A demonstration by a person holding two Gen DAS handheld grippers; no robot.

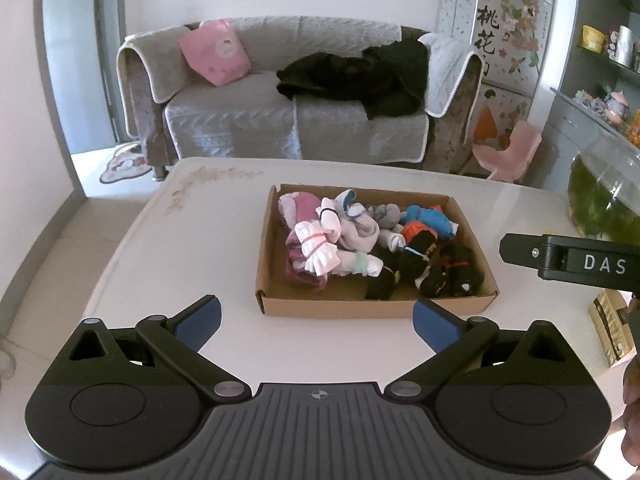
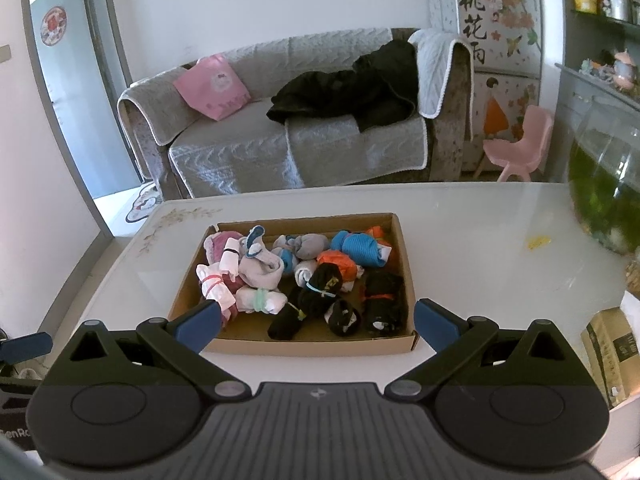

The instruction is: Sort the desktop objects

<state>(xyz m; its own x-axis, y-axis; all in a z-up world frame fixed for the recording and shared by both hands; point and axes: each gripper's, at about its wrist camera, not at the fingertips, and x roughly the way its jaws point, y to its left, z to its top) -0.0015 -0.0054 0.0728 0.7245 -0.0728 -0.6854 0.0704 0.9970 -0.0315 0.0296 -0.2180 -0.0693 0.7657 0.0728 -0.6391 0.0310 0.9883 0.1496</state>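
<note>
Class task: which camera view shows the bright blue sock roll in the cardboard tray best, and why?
The right wrist view: the blue sock roll lies open to the camera near the tray's far right corner. In the left wrist view the same roll looks smaller and is partly hidden by neighbouring bundles.

A grey quilted two-seat sofa (image 1: 276,120) is set against a plain white wall (image 2: 260,0) — a pink square cushion (image 1: 214,52) and a crumpled black garment (image 2: 344,92) are seen on it. A small pink plastic chair (image 2: 520,148) is placed at its right, before a floral-papered cabinet (image 1: 508,40). Daylight is admitted — evenly diffused.
</note>
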